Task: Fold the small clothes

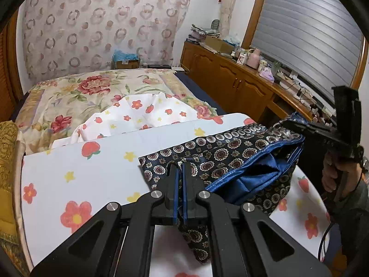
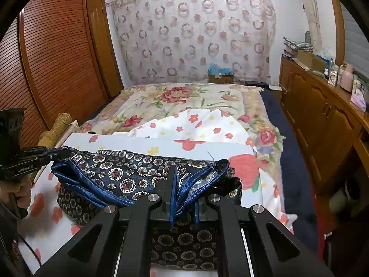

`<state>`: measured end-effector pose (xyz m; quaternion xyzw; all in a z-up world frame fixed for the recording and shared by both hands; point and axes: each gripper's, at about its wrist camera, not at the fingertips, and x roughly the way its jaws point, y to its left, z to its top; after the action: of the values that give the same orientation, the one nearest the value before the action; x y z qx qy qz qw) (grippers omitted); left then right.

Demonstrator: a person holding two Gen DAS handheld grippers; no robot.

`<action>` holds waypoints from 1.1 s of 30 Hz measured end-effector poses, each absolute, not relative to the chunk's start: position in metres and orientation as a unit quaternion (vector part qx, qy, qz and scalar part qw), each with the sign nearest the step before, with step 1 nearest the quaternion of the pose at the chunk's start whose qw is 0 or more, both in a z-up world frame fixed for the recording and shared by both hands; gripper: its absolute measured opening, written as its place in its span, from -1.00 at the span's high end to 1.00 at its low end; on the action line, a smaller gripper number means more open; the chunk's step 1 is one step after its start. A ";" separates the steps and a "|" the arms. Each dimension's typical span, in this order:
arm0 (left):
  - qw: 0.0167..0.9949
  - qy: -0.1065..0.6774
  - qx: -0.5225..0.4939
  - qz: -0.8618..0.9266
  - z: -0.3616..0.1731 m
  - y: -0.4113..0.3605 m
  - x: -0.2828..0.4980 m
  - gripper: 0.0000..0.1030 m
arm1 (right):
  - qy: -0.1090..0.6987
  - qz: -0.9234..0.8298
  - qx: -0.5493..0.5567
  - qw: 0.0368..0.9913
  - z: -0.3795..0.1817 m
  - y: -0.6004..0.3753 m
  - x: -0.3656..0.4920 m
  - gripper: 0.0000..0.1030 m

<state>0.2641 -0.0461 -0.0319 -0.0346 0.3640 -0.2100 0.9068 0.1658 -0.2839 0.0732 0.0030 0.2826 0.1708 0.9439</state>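
Note:
A small dark garment with a medallion print and blue lining (image 1: 230, 157) is held up over a white board with a flower print (image 1: 92, 168). My left gripper (image 1: 180, 168) is shut on one end of its blue waistband. My right gripper (image 2: 182, 177) is shut on the other end of the garment (image 2: 129, 175). The right gripper also shows in the left wrist view (image 1: 297, 124), and the left gripper in the right wrist view (image 2: 62, 153). The garment hangs stretched between the two, with the waistband gaping open.
The board lies on a bed with a floral cover (image 2: 175, 99) and a crumpled flowered sheet (image 2: 198, 124). A wooden sideboard with clutter (image 1: 242, 78) runs along the right. A slatted wooden wardrobe (image 2: 55, 57) stands on the left. A yellow cushion (image 1: 7, 152) lies by the board.

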 end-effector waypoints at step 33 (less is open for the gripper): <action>0.892 0.403 -0.009 -0.205 -0.059 -0.037 0.300 -0.49 | 0.344 0.209 -0.058 0.914 0.064 -0.274 0.208 0.04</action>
<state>0.2999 -0.0371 -0.0587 -0.0095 0.4028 -0.2050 0.8920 0.2082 -0.2738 0.0643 -0.0583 0.3436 0.2094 0.9136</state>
